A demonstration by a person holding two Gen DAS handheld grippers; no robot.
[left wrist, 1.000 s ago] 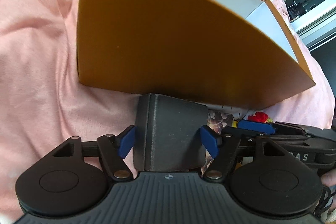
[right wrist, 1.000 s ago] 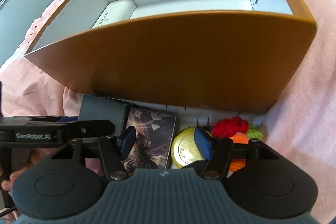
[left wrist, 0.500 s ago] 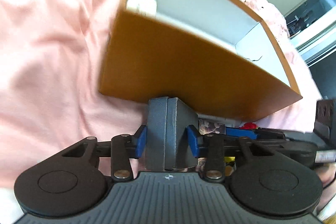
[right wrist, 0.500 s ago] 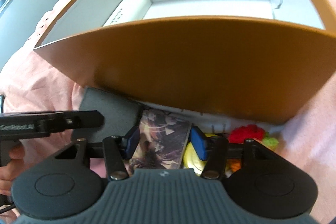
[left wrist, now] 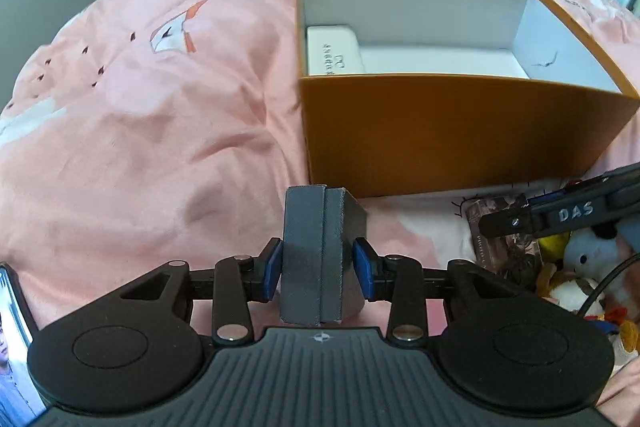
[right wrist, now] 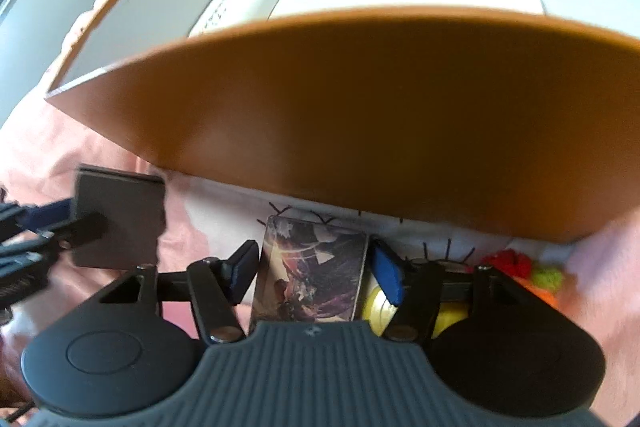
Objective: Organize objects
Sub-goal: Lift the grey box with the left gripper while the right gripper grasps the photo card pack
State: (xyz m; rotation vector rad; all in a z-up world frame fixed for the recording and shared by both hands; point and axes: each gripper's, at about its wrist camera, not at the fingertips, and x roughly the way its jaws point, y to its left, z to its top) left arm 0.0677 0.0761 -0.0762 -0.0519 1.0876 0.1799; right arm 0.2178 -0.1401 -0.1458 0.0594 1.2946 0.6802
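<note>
Grey and boxy, the small case (left wrist: 320,255) sits clenched between the blue pads of the left tongs (left wrist: 320,269), whose jaws have just been closing on it; it hangs lifted clear of the pink bedspread (left wrist: 160,131), just short of the near wall of the orange box (left wrist: 460,131). That box rests on the bed with a white case (left wrist: 334,53) already lying in its far left corner. The right tongs (right wrist: 314,269) straddle an illustrated card pack (right wrist: 312,275) lying on the bed by the box's near wall, though whether the pads press it I cannot tell. To do this step well, I would carry the grey case over the near rim with room to spare, lower it beside the white case, and release only once it rests on the floor of the box.
</note>
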